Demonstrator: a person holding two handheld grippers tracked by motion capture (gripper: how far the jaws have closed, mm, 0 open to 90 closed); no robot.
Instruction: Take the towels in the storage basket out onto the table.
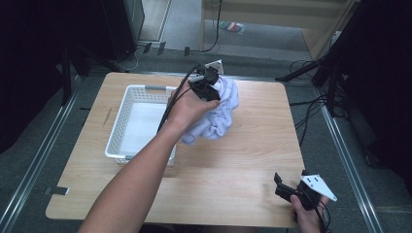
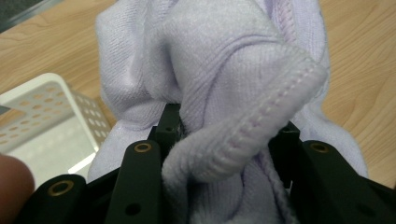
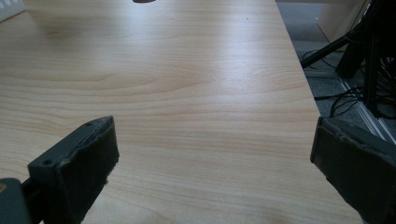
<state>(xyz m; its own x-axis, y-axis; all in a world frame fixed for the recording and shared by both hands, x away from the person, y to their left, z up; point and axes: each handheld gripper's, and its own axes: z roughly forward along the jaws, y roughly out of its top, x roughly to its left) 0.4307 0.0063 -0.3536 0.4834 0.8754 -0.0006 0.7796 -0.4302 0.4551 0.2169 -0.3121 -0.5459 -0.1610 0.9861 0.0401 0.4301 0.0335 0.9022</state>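
One pale lilac cloth (image 1: 218, 114), one white perforated basket (image 1: 127, 104), one wooden counter (image 1: 252, 150), and two black grippers: left gripper (image 1: 210, 86), right gripper (image 1: 286, 187).

Bunched pale lilac garment (image 1: 218, 114), lifted just beside white basket (image 1: 127, 109)

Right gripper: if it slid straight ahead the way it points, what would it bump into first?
Probably nothing soon. The right gripper, jaws open, points along bare table. The white basket sits far off to one side, so the way looks free, though depth is hard to judge.

Tool (image 2: 229, 140) pinches lavender cloth (image 2: 219, 70) beside basket (image 2: 51, 107).
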